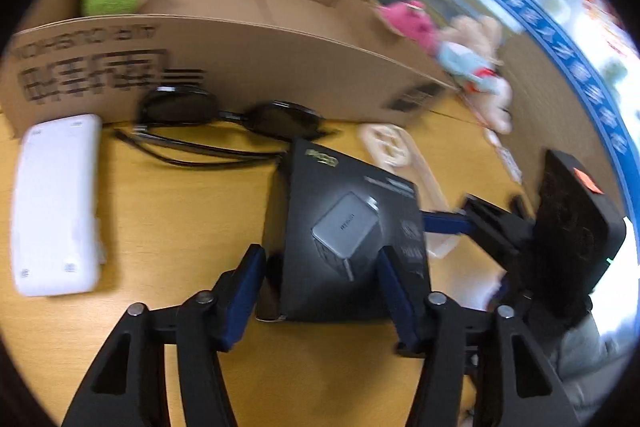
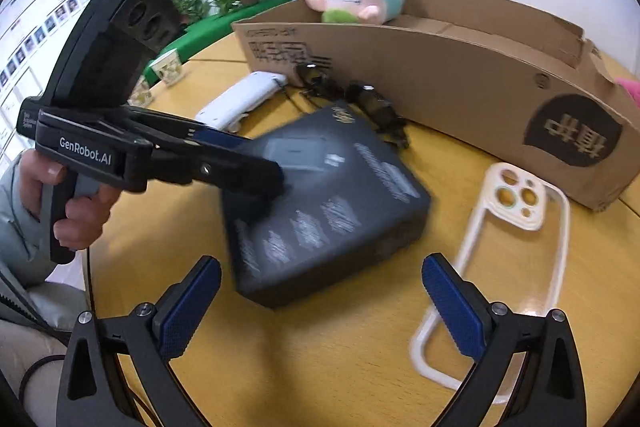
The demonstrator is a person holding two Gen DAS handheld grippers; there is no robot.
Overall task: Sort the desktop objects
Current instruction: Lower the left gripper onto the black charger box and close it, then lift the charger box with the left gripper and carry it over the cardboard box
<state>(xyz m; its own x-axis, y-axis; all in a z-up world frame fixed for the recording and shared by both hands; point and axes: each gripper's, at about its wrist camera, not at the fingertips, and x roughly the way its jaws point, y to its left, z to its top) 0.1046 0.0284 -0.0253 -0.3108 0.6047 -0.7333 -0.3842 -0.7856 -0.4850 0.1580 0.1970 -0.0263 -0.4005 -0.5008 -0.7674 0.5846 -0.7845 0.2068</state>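
- In the left wrist view, a white power bank [image 1: 56, 207] lies at 9 o'clock on the table [image 1: 160, 227], well clear of the fingers. A pair of sunglasses [image 1: 232, 119] lies at 11 o'clock against the wall of the cardboard box [image 1: 240, 59].
- The left gripper [image 1: 320, 253] stands about half open, pointing steeply down at the black box [image 1: 352, 211]. The near end of the black box sits between the fingers. The left pad is just beside its left edge, and the right pad overlaps its printed top face.
- Whether either pad presses on the black box I cannot tell, as the picture is blurred there.
- Seen from this gripper, the black box's long axis runs from 6 towards 12 o'clock, leaning slightly to 11, so nearly in line with the fingers.
- In the right wrist view, the right gripper [image 2: 320, 307] is wide open and holds nothing. The same black box lies just ahead at 11 to 12 o'clock, its long axis running from 7 to 1 o'clock, with its near corner close to the left finger.
- A pale phone case [image 2: 500, 247] lies at 1 o'clock, its near end just beside the right finger.
- The left gripper is plainly the nearer one to the black box. I judge that the lift belongs to it and that the cardboard box, at 12 o'clock behind, is where the black box goes.
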